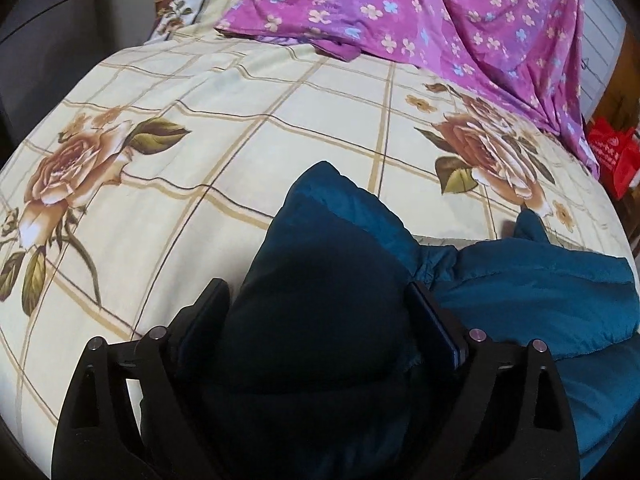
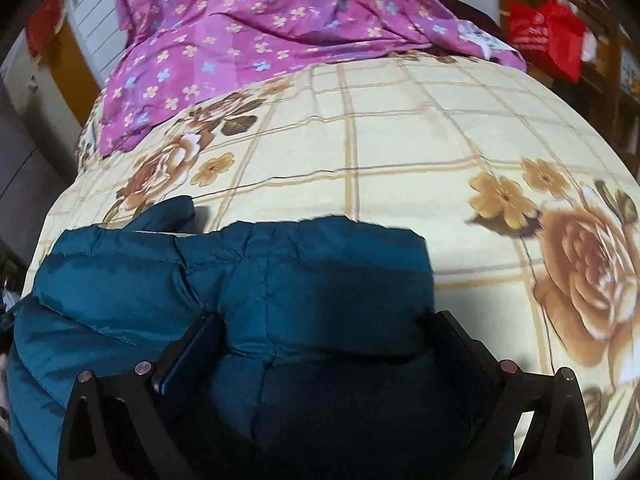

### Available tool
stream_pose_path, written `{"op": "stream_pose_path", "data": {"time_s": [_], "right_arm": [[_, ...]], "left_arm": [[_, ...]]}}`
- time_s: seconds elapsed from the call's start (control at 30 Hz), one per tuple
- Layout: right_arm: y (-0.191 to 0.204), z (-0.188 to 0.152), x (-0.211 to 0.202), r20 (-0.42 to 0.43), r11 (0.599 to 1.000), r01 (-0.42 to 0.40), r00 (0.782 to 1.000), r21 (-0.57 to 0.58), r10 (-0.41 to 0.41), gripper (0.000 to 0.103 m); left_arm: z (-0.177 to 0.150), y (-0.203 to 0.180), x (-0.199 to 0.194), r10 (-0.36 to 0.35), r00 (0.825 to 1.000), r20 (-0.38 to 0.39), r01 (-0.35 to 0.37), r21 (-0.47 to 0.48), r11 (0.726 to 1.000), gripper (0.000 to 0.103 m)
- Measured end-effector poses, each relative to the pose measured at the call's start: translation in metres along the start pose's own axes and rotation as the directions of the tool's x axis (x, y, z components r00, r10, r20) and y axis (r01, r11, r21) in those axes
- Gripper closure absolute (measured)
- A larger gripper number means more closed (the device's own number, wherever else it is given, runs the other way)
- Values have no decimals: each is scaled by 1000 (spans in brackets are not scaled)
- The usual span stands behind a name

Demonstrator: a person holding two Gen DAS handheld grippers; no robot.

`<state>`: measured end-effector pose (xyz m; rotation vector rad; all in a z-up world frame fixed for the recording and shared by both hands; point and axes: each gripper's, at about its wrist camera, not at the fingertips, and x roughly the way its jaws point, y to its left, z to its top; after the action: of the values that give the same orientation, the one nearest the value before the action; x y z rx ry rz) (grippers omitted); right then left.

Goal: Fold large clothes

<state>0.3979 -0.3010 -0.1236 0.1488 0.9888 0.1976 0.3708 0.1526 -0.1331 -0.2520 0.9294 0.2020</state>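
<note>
While we hold the blue padded jacket (image 1: 320, 320) in both hands, its bulk fills the space between each set of fingers. Our left hand-held gripper (image 1: 318, 300) is clamped on a thick bunched fold that rises straight ahead of it, and the rest of the jacket spreads off to its right. Our right hand-held gripper (image 2: 326, 332) pinches a wide padded edge (image 2: 320, 248) directly in front, with more jacket trailing to its left. Gripping two separate spots likely lets us lift and carry one edge over evenly. The jacket lies on the bed (image 2: 420, 152), on a cream checked sheet with roses. Farther ahead of both grippers lies a purple flowered cloth (image 1: 440, 12), and a red bag (image 2: 548, 36) sits beyond the bed.
</note>
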Motion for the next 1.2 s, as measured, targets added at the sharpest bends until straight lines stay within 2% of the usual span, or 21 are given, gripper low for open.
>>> {"op": "stream_pose_path", "data": {"time_s": [0.07, 0.13, 0.17, 0.23, 0.3, 0.37, 0.43, 0.47, 0.5, 0.53, 0.6, 0.63, 0.7, 0.73, 0.77, 0.83, 0.9, 0.93, 1.03, 1.1, 1.2], "right_arm": [[-2, -4, -22, 36, 997, 71, 997, 41, -73, 4], [4, -10, -52, 82, 997, 53, 995, 56, -57, 5], [10, -14, -68, 110, 998, 35, 993, 44, -39, 5], [36, -29, -105, 154, 998, 60, 986, -15, -57, 5], [63, -49, -129, 176, 995, 62, 983, -72, -48, 5], [91, -78, -144, 178, 992, 18, 984, -128, 5, 5], [106, -103, -142, 164, 989, -17, 986, -145, 41, 4], [109, -110, -137, 146, 989, -39, 987, -146, 60, 3], [110, -121, -121, 97, 988, -73, 992, -139, 86, 0], [109, -129, -107, 57, 988, -85, 994, -130, 93, 0], [108, -134, -113, 86, 990, -59, 994, -129, 70, 0], [106, -134, -122, 92, 991, -45, 994, -127, 57, 0], [95, -137, -147, 164, 993, -9, 986, -122, 29, 0], [85, -141, -161, 210, 994, 15, 978, -105, 7, 0], [75, -146, -170, 244, 996, 28, 970, -88, -5, 0], [47, -162, -191, 336, 999, 42, 941, -11, -36, 0], [19, -179, -205, 394, 996, 42, 916, 76, -69, 0], [6, -183, -208, 396, 992, 44, 914, 120, -89, 0], [-20, -186, -213, 391, 985, 6, 918, 173, -74, 0], [-25, -186, -211, 372, 988, 16, 925, 156, -74, 0], [-27, -183, -201, 339, 992, -15, 941, 126, -28, 0]], "left_arm": [[3, 8, -8, -24, 999, -37, 24, -12, 1000, 14], [4, 20, -34, -83, 997, -5, 82, -52, 995, 14], [4, 28, -58, -139, 989, 43, 141, -59, 988, 14], [-3, 34, -90, -193, 978, 76, 195, -15, 981, 14], [-16, 35, -108, -210, 975, 69, 207, 51, 977, 14], [-44, 35, -115, -184, 983, 24, 180, 122, 976, 14], [-68, 34, -101, -67, 997, -30, 71, 180, 981, 14], [-76, 35, -88, -5, 997, -75, 20, 202, 979, 13], [-82, 43, -78, -40, 992, -121, 60, 162, 985, 13], [-80, 54, -78, -80, 987, -137, 93, 93, 991, 13], [-76, 69, -85, -90, 987, -133, 94, 21, 995, 13], [-73, 78, -93, -97, 990, -101, 99, 16, 995, 13], [-76, 90, -98, -134, 987, -89, 136, 20, 991, 13], [-78, 94, -98, -159, 983, -96, 161, 20, 987, 13], [-84, 99, -97, -214, 970, -111, 217, 15, 976, 13], [-91, 101, -100, -270, 957, -107, 274, 22, 962, 13], [-98, 95, -100, -286, 952, -107, 295, 70, 953, 13], [-102, 89, -93, -285, 949, -132, 299, 94, 950, 13], [-94, 86, -86, -312, 935, -169, 331, 97, 939, 10], [-86, 83, -81, -324, 926, -195, 348, 105, 932, 10], [-72, 79, -72, -339, 909, -242, 369, 88, 925, 10]]}}
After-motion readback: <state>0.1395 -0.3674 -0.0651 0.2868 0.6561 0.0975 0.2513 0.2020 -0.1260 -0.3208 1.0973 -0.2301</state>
